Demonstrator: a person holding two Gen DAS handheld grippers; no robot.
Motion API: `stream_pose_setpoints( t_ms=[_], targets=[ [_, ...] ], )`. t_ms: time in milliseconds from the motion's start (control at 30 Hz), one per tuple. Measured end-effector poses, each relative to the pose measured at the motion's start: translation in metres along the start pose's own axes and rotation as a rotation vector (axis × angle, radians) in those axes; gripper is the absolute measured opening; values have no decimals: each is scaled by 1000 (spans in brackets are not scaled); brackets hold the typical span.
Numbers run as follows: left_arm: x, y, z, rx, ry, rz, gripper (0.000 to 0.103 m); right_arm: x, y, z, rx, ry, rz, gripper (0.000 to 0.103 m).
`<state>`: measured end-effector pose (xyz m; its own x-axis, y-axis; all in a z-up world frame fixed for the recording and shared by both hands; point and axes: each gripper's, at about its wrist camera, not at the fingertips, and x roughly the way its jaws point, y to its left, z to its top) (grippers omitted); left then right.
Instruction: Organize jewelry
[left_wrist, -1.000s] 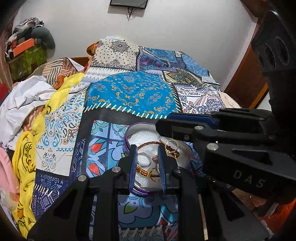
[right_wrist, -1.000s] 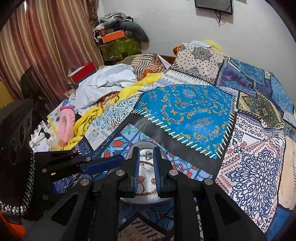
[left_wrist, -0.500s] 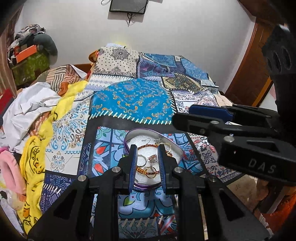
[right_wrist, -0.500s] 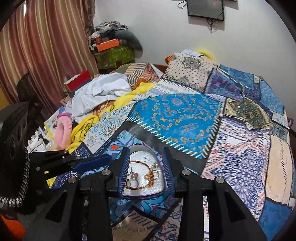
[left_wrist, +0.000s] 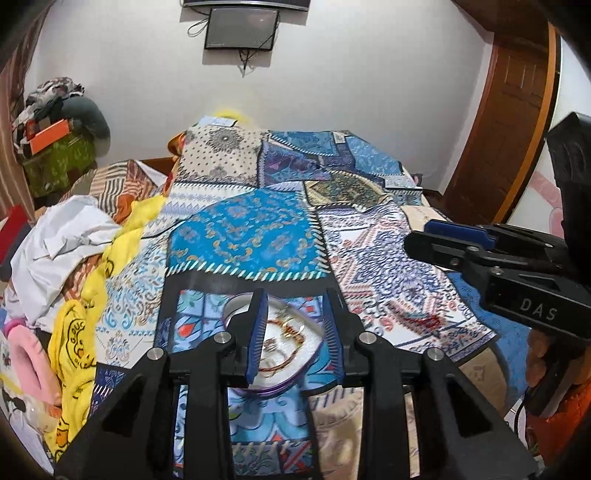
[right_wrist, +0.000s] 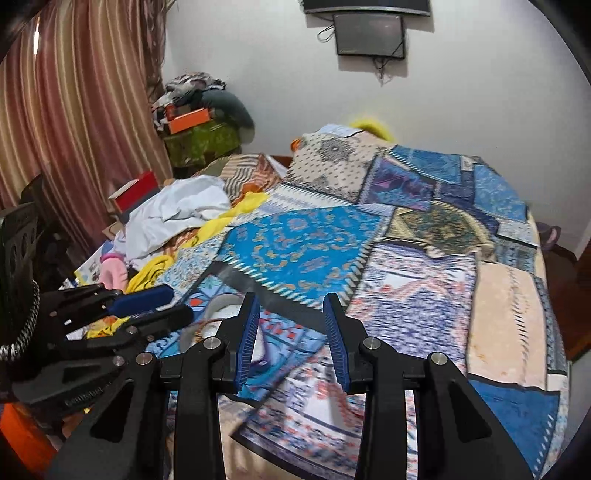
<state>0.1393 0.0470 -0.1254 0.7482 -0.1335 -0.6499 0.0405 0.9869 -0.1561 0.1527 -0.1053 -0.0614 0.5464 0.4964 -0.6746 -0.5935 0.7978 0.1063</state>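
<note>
A shallow round tray (left_wrist: 236, 308) with a white lining and purple rim lies on the patchwork bedspread. It holds bracelets and rings (left_wrist: 282, 332), partly hidden by my fingers. My left gripper (left_wrist: 293, 336) is open and empty, raised above the tray. My right gripper (right_wrist: 291, 341) is open and empty, off to the tray's right; the tray (right_wrist: 218, 312) shows at its lower left. Each gripper appears in the other's view: the right one (left_wrist: 454, 242) and the left one (right_wrist: 159, 306).
The patchwork bedspread (left_wrist: 258, 232) covers the bed. White and yellow clothes (left_wrist: 66, 251) and a pink item (left_wrist: 26, 354) lie along its left side. A pile of bags (right_wrist: 199, 125) stands at the far left corner. A wooden door (left_wrist: 509, 110) is at the right.
Both grippers have opened wide and pulled back and up from the tray. The right gripper has swung right, off the tray.
</note>
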Motion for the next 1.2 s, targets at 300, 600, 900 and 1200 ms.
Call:
stream_pose_setpoints(
  t_ms=[300,600,900,1200],
  targets=[
    [14,-36,12,41,5,-48,30,-32,-44,-8,48,-39,-93,32],
    [43,-67,10,80,61,-98,30,-42,-77,-27,95,-19,-136,32],
    [78,-86,-3,107,146,-124,30,-29,-98,-47,130,47,-127,33],
    [102,-97,-20,130,214,-161,30,-8,-104,-56,133,101,-88,33]
  ],
)
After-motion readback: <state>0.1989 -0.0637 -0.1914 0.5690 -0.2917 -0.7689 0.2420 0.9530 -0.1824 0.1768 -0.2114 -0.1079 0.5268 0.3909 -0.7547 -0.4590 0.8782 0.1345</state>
